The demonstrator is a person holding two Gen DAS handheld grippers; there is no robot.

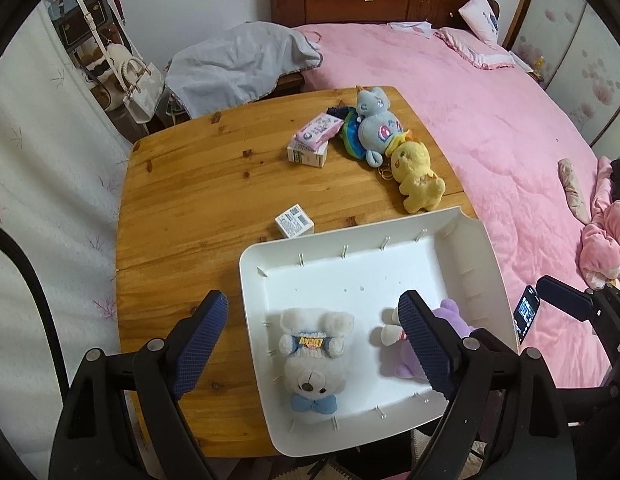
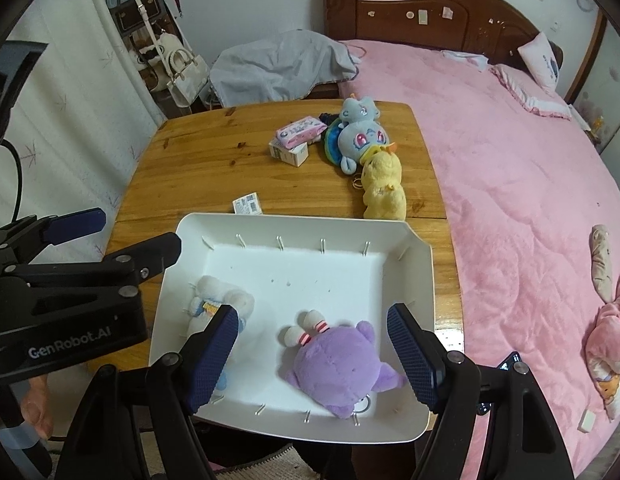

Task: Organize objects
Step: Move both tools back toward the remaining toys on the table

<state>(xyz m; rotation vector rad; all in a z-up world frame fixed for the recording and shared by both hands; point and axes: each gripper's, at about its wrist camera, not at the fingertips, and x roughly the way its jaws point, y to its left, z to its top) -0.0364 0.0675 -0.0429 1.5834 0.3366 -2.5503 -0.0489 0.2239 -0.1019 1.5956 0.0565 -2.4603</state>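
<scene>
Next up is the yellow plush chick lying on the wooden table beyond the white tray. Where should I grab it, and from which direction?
Probably best to grip the yellow plush chick across its soft body, coming down from above. It lies flat with its length running away from the white tray, so the fingers can close on its two long sides. Stay at the tray end: the far end touches the blue plush toy.

In the left wrist view the left gripper's right finger (image 1: 423,344) covers much of the purple plush (image 1: 453,322). In the right wrist view the right gripper's left finger (image 2: 212,356) hides the lower part of the white bear (image 2: 224,298), and the white tray's (image 2: 294,226) far rim cuts off the small box (image 2: 247,203). Print on the 2 stacked packs (image 2: 296,138) is too small to read.
</scene>
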